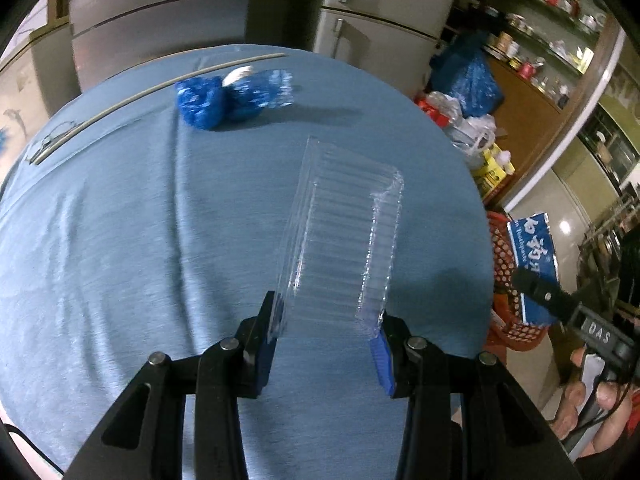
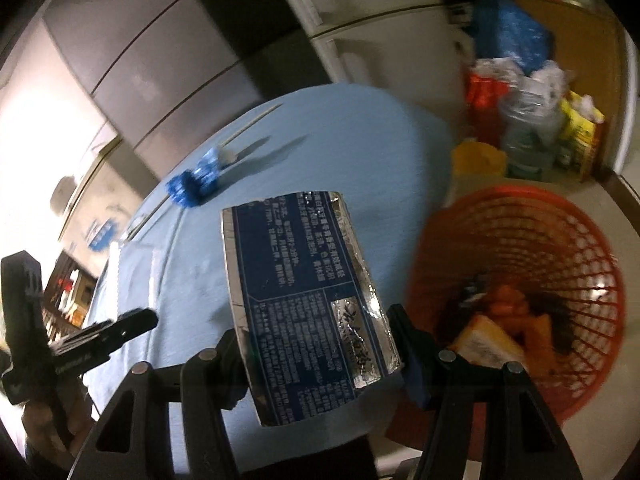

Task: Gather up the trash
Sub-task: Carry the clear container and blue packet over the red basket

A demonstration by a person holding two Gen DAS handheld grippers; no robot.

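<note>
Beyond the blue tabletop's (image 1: 120, 240) right edge the orange basket (image 2: 560, 248) is waiting nearest the right gripper (image 2: 320, 360), which is clamping a toothpaste box (image 2: 304, 280), while the left gripper (image 1: 328, 336) is pinching a clear plastic tray (image 1: 344, 232).

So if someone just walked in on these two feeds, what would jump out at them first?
Probably the two held items: the left gripper clamps a clear ribbed plastic tray above the blue tablecloth, and the right gripper grips a flattened dark-blue carton. Next, the orange mesh basket beside the table, already holding trash, and blue crumpled wrappers left at the table's far side.
</note>
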